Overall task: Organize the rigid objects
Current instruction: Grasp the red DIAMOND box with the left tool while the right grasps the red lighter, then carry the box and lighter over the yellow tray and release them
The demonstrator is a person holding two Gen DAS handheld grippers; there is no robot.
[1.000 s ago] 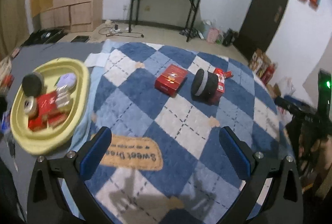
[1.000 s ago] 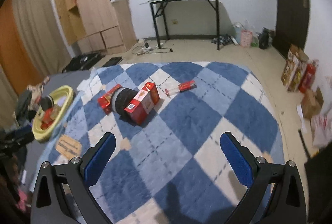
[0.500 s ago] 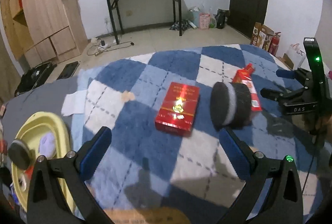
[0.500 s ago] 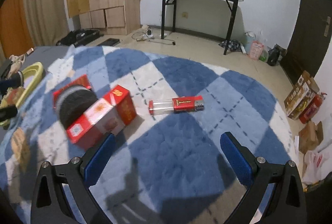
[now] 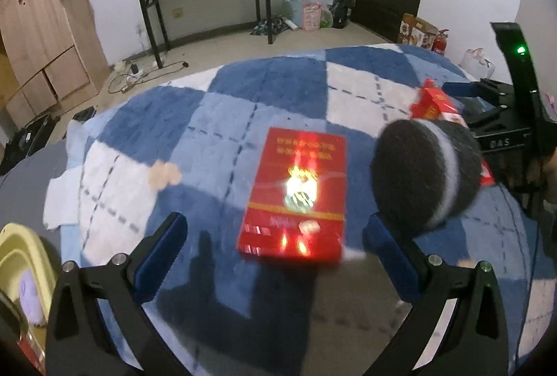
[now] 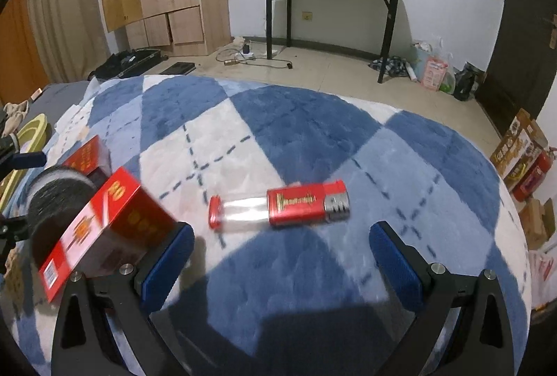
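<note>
Left gripper, jaws spread, empty, above flat red box. Right gripper, jaws spread, empty, before red-capped clear tube on checked rug.

Left gripper, right gripper, black angular frames, blue padded jaws, silver screws, possibly bolts

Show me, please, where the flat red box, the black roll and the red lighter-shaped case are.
flat red box point(image 5: 295, 198): left wrist view, middle of its top face.
black roll point(image 5: 412, 172): left wrist view, its round end.
red lighter-shaped case point(image 6: 297, 205): right wrist view, its red body.
</note>
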